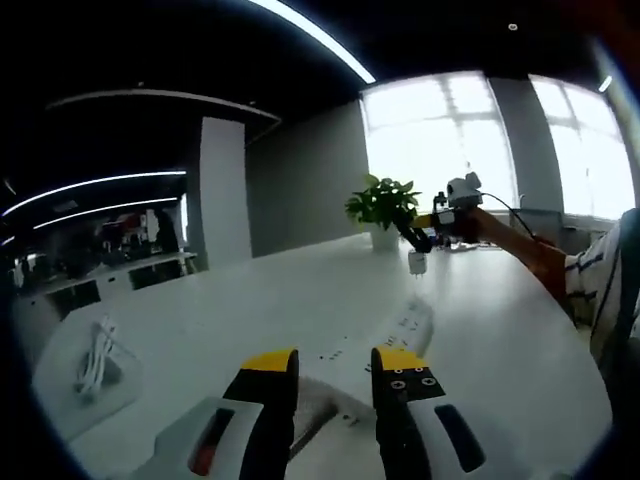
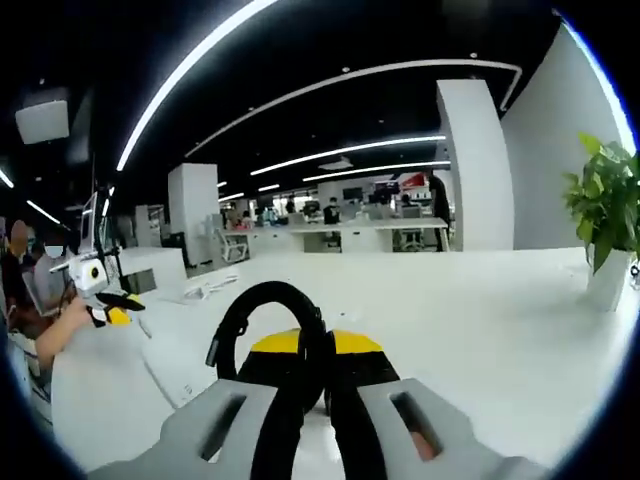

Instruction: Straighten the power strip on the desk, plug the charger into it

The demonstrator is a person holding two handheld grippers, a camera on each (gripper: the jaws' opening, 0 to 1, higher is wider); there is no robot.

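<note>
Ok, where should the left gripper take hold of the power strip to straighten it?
By its near end, across the narrow width, coming from above: the power strip lies flat and long on the desk, and the left gripper has its open jaws straddling that end.

White desk [image 1: 520, 340] with power strip [image 1: 400, 335], potted plant [image 1: 383, 210], coiled white cable [image 1: 97, 362].

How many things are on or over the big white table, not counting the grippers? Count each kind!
Long white power strip: 1
Small white charger, held by the right gripper: 1
Green leafy plant in a white pot: 1
Bundle of white cable: 1
Total: 4
</note>
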